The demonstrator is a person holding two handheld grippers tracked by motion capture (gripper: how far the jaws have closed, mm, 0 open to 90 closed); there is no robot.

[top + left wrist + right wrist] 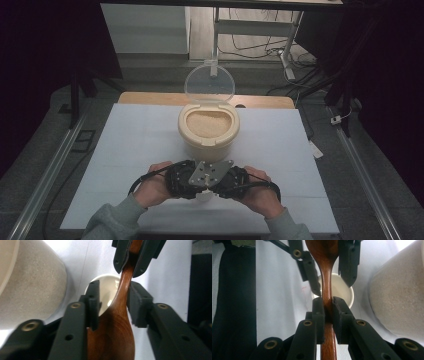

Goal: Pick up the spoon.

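A brown wooden spoon (117, 322) lies level between my two grippers, above a small white cup (107, 290) on the table. My right gripper (326, 305) is shut on the spoon's thin handle (327, 285). Facing it, my left gripper (113, 300) straddles the neck where the handle widens into the bowl, and a gap still shows on one side, so it is open around the spoon. In the high view both grippers, left (181, 178) and right (235, 181), meet at the table's near middle, just in front of a cream tub of rice (208, 130).
The tub's clear round lid (209, 82) stands hinged upright behind it. A white sheet (130, 150) covers the table, with bare room left and right of the tub. Metal rails (50, 170) run along both sides of the table.
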